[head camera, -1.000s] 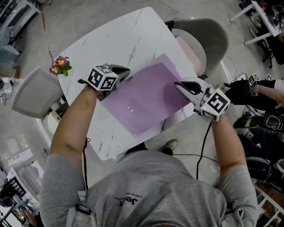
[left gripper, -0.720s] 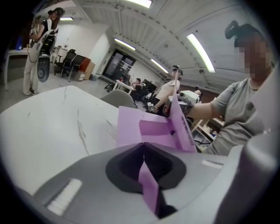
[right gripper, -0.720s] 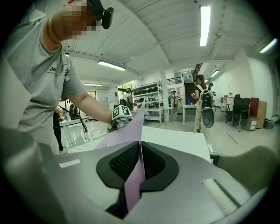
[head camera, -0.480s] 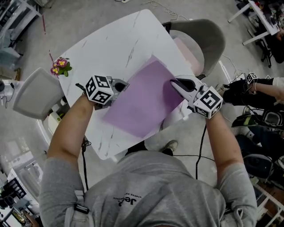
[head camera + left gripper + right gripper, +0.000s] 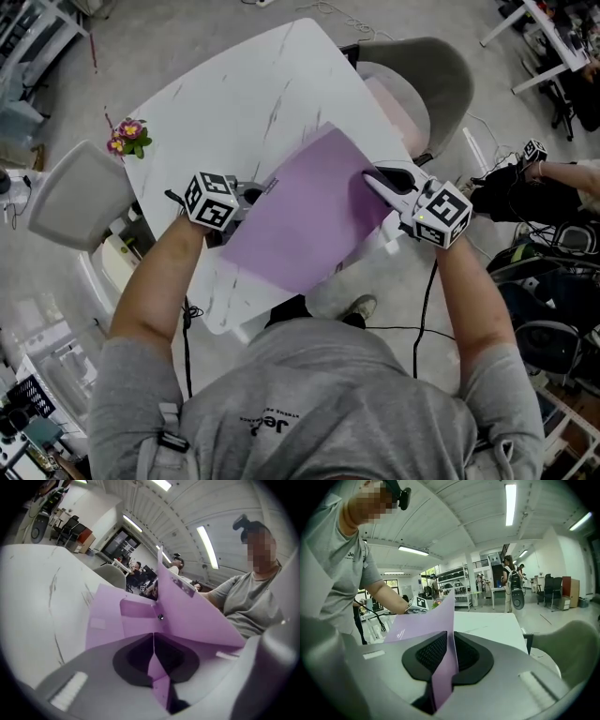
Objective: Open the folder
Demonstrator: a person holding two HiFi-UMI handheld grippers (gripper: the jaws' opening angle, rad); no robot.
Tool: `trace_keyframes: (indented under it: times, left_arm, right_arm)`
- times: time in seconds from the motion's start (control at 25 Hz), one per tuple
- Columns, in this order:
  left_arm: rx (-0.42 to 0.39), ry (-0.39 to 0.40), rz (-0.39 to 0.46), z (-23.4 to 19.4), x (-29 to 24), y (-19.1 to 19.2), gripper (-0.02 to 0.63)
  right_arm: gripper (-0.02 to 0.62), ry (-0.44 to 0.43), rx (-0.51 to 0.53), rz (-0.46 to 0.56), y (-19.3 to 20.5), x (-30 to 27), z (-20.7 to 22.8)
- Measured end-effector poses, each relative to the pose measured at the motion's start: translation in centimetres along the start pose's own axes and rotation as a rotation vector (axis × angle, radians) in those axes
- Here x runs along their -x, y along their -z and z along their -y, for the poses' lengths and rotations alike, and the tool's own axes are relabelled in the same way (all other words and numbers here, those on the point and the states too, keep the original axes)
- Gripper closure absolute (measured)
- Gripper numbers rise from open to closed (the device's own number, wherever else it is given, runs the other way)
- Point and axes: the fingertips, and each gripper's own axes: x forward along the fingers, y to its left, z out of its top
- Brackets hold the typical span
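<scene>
The purple folder [image 5: 300, 217] lies aslant on the near right part of the white marbled bench [image 5: 239, 94], between the two hand-held grippers. The left hand-held gripper [image 5: 253, 195] is closed on the edge of the folder's upper cover. In the left gripper view that cover [image 5: 201, 616] stands raised off the lower leaf, which lies flat on the bench and shows an inner pocket flap and a small stud [image 5: 161, 617]. The folder is partly open on that side.

The right hand-held gripper [image 5: 371, 178] is at the folder's opposite edge. Its jaws have just been opening a little, and the purple sheet [image 5: 443, 630] stands upright between them. It appears to be pinched low in the jaws, though the view there is dark.

A small pot of pink and yellow flowers [image 5: 127, 137] sits at the bench's far left corner, well apart from the folder. A grey chair [image 5: 441, 80] stands at the right side of the bench and another [image 5: 70, 192] at the left.
</scene>
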Motion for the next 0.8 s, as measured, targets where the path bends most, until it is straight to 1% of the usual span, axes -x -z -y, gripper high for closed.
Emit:
trace_keyframes:
  times: [0.08, 0.16, 0.24, 0.28, 0.4, 0.48, 0.56, 0.68, 0.72, 0.8]
  left_arm:
    - [-0.001, -0.014, -0.009, 0.0, 0.1, 0.2, 0.548]
    - [-0.012, -0.042, -0.02, -0.3, 0.2, 0.3, 0.548]
    - [-0.022, -0.068, -0.021, -0.4, 0.3, 0.2, 0.548]
    - [-0.029, -0.067, -0.016, -0.1, 0.3, 0.0, 0.547]
    - [-0.066, -0.02, 0.037, 2.3, 0.2, -1.4, 0.546]
    - [-0.109, -0.004, 0.07, 4.0, -0.2, -2.6, 0.548]
    - [-0.162, -0.02, 0.095, 5.1, -0.6, -3.9, 0.548]
    - [-0.241, -0.071, 0.116, 6.1, -0.7, -5.9, 0.551]
    - [-0.271, -0.081, 0.116, 6.5, -0.8, -6.5, 0.551]
    - [-0.321, -0.082, 0.121, 7.8, -1.2, -7.5, 0.549]
  right_arm:
    - [0.56, -0.02, -0.026, 0.006, 0.0, 0.4, -0.1]
    - [0.558, -0.022, -0.044, 0.009, 0.1, 0.6, 0.2]
    - [0.555, -0.002, -0.046, 0.007, 0.2, 0.7, 0.8]
    - [0.552, 0.017, -0.044, 0.006, 0.3, 0.8, 1.1]
    - [0.533, 0.112, -0.059, 0.005, 0.7, 0.8, 2.9]
    - [0.495, 0.183, -0.079, 0.003, 1.0, 0.7, 4.0]
    - [0.472, 0.237, -0.083, -0.007, 1.4, 0.6, 4.6]
    - [0.435, 0.31, -0.092, -0.019, 1.5, 1.1, 5.2]
    - [0.415, 0.346, -0.105, -0.02, 1.4, 1.6, 5.6]
    - [0.41, 0.437, -0.154, -0.023, 1.6, 3.2, 6.8]
